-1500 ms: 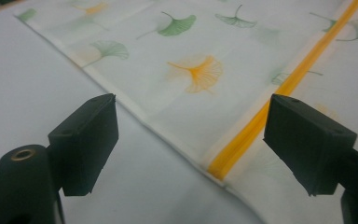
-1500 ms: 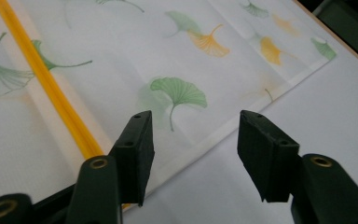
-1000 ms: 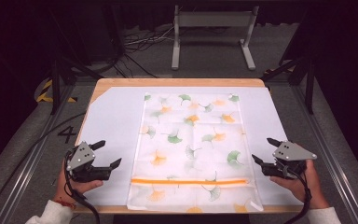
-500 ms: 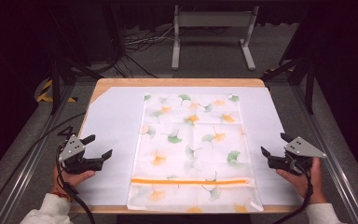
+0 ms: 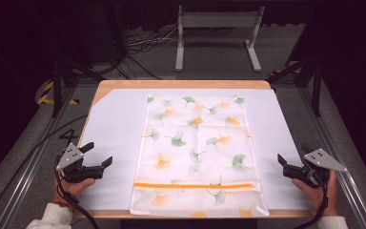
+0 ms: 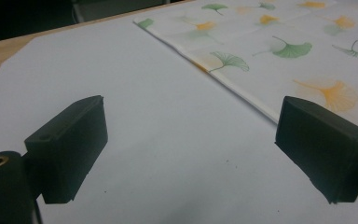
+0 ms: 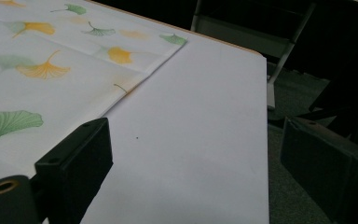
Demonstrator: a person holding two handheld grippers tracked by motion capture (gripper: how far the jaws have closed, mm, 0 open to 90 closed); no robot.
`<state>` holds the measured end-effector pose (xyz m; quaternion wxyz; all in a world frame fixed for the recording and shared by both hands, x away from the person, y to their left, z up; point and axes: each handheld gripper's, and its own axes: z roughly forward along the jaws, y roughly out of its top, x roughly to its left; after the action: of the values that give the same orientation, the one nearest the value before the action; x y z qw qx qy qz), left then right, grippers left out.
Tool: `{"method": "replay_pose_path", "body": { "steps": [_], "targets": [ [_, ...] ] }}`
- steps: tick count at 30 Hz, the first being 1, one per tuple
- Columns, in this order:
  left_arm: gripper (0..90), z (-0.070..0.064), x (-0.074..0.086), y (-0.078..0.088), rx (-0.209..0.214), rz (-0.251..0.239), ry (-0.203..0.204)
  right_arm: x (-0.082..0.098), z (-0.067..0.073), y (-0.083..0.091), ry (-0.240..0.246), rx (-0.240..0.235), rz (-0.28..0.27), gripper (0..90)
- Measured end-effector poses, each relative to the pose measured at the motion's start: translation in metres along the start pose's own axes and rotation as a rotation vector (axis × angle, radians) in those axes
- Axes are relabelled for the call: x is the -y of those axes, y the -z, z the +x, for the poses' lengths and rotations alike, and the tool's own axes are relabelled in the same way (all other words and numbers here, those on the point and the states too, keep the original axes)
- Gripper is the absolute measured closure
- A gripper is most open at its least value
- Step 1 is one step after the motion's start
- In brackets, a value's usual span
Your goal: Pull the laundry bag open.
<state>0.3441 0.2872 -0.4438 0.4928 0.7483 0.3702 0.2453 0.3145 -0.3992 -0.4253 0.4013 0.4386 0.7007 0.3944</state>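
Both black hand-held grippers, left gripper [image 5: 97,155] and right gripper [image 5: 286,164], gape wide and empty beside the flat white ginkgo-leaf-printed cloth [image 5: 198,152].

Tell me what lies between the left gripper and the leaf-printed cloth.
Bare white paper sheet separates the left gripper from the white cloth printed with green and orange ginkgo leaves, as the high view and left gripper view show.

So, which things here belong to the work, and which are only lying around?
Likely part of the work:
- leaf-print cloth, spread flat
- white sheet under it
- left gripper, open
- right gripper, open

Only around:
- metal stand behind the table
- cables on the floor
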Motion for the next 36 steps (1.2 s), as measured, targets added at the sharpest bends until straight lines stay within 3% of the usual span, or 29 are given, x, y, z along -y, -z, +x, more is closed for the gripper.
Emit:
{"method": "replay_pose_path", "body": {
  "steps": [8, 17, 36],
  "targets": [
    [8.9, -0.001, 0.0, 0.005, -0.003, -0.007, -0.009, -0.002, 0.004, 0.0, -0.006, -0.005, -0.018, 9.5],
    [8.0, -0.002, 0.0, 0.009, -0.008, -0.013, -0.014, -0.006, 0.014, -0.005, 0.029, -0.029, -0.014, 9.3],
    [7.9, -0.002, -0.001, 0.004, -0.006, 0.007, -0.017, -0.005, 0.016, -0.008, 0.048, -0.034, -0.003, 8.9]
  ]
}}
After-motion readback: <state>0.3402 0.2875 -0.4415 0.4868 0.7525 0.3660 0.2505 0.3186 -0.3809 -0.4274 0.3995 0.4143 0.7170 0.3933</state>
